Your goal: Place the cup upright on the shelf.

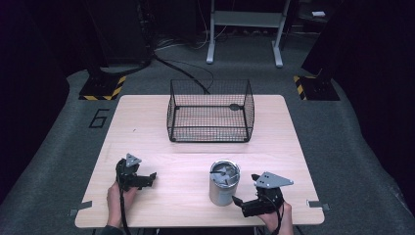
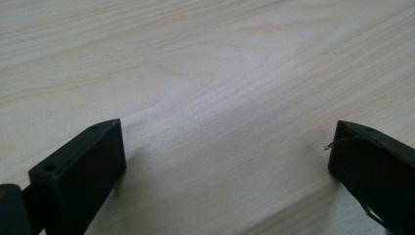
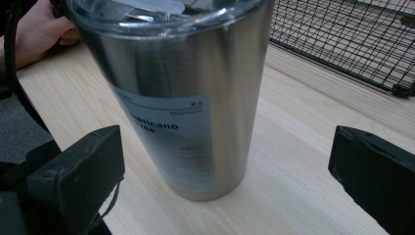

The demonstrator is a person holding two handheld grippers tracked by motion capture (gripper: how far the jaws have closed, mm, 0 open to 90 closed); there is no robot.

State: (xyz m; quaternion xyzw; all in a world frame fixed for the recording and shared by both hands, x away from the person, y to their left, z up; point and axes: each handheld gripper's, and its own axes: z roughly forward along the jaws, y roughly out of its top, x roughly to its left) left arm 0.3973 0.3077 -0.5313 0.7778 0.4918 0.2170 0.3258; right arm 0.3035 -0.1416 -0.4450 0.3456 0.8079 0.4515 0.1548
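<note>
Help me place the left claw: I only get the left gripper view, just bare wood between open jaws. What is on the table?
Observer: A steel tumbler with a clear lid stands upright near the front edge, on the person's right.
Operator: Is the other claw holding it?
Observer: No. The right claw is open and points at the tumbler without touching it.
Operator: Anything else out there?
Observer: A black wire basket sits at the middle of the far edge of the table.
</note>
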